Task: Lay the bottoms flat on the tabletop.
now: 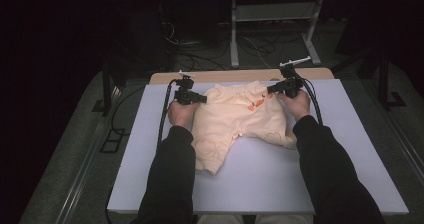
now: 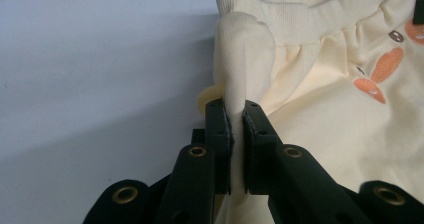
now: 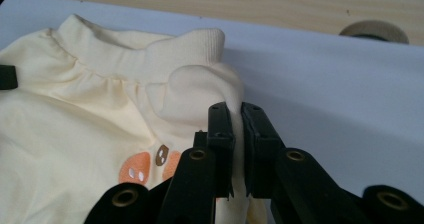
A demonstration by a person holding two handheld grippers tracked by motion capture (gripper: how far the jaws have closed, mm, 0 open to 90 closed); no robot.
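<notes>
Pinching a fold of pale yellow cotton, the left gripper [image 2: 235, 116] has its two black jaws pressed together on the cloth near the ribbed waistband corner of the small cream-yellow child's shorts with orange carrot prints [image 1: 240, 119]. Same on the other side: right gripper [image 3: 236, 115] jaws clamp a raised fold of the same garment just below its ribbed band corner. Fabric bunches up into a rounded hump above each pair of jaws.

High view: garment lies on the flat white table cover [image 1: 350, 149], waistband toward the far edge, two legs pointing toward the person, one leg reaching down near the table's middle. Left gripper [image 1: 202, 98] sits at the garment's left top corner, right gripper [image 1: 272, 89] at its right top corner, both pointing inward at each other. Dark-sleeved forearms come in from the bottom. Bare wooden table edge [image 1: 225, 76] shows beyond the cover. Round tan disc [image 3: 372, 31] sits on that wood in the right gripper view, well apart from the garment.
</notes>
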